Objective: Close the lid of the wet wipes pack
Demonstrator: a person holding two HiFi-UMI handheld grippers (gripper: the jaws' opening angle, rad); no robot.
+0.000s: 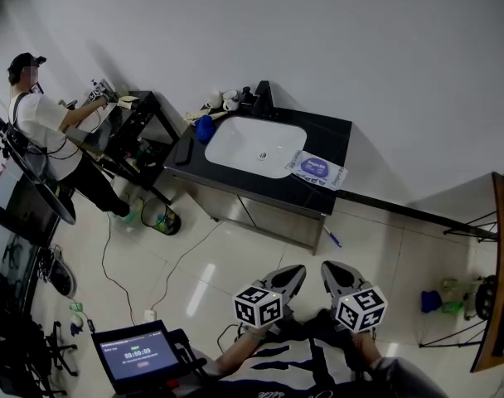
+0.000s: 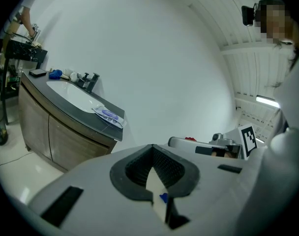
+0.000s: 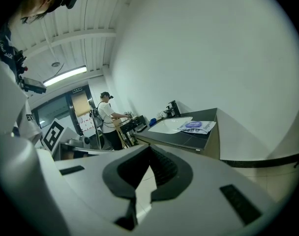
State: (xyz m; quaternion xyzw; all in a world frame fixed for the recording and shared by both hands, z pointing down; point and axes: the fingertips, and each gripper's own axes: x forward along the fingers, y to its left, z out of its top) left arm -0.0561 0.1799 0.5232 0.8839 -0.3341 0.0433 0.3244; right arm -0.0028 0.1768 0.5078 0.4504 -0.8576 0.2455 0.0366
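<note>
The wet wipes pack (image 1: 317, 170) is white with a purple oval on top. It lies flat on the right end of the black counter (image 1: 333, 136), beside the white sink (image 1: 254, 146). Whether its lid stands up I cannot tell from this distance. The pack also shows small in the left gripper view (image 2: 109, 115) and the right gripper view (image 3: 194, 126). My left gripper (image 1: 294, 271) and right gripper (image 1: 328, 269) hover side by side low in the head view, well short of the counter. Both are shut on nothing; their dark pads (image 2: 171, 168) (image 3: 164, 168) meet at the tips.
A faucet (image 1: 262, 98), cups and a blue object (image 1: 204, 128) sit at the sink's back and left. A person (image 1: 45, 131) works at a dark stand far left. A green bucket (image 1: 161, 218), cables and a pen (image 1: 332, 237) lie on the tiled floor. A timer screen (image 1: 138, 355) is lower left.
</note>
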